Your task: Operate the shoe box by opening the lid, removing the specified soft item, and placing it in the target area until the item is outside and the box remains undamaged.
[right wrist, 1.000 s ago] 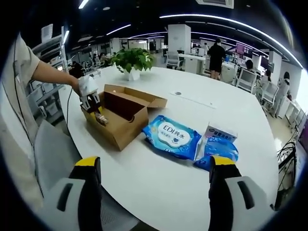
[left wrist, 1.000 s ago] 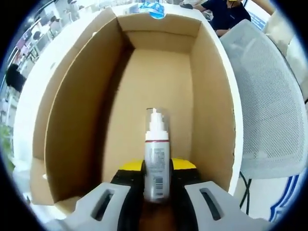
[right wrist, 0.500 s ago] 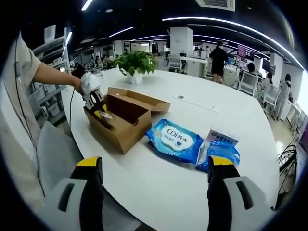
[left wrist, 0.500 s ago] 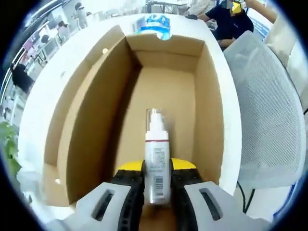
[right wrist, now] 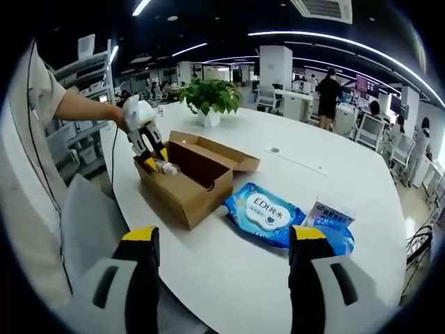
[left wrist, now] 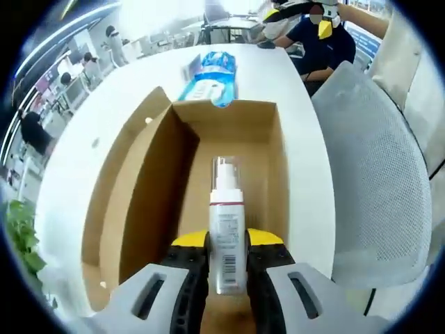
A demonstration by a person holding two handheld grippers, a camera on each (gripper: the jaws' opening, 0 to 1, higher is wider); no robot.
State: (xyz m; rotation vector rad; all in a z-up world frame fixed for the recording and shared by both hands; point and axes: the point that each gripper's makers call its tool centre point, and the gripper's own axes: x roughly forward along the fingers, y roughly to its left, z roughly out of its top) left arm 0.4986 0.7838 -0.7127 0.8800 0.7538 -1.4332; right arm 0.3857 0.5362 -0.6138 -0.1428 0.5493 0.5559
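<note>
A blue wipes pack point(right wrist: 268, 214) on the white tabletop point(right wrist: 361, 188) reads "EDI" with what may be Chinese characters beside it. The spray bottle's label point(left wrist: 227, 240) print is too blurred to read.

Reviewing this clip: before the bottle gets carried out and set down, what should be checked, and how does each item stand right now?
1. Left gripper shut on the spray bottle: ok.
2. Bottle above the cardboard box rim: cannot tell.
3. Box lid open: ok.
4. Box walls undamaged: ok as far as visible.
5. Bare table for set-down beside the blue wipes pack: ok.
6. Right gripper open, empty and away from the box: ok.
</note>
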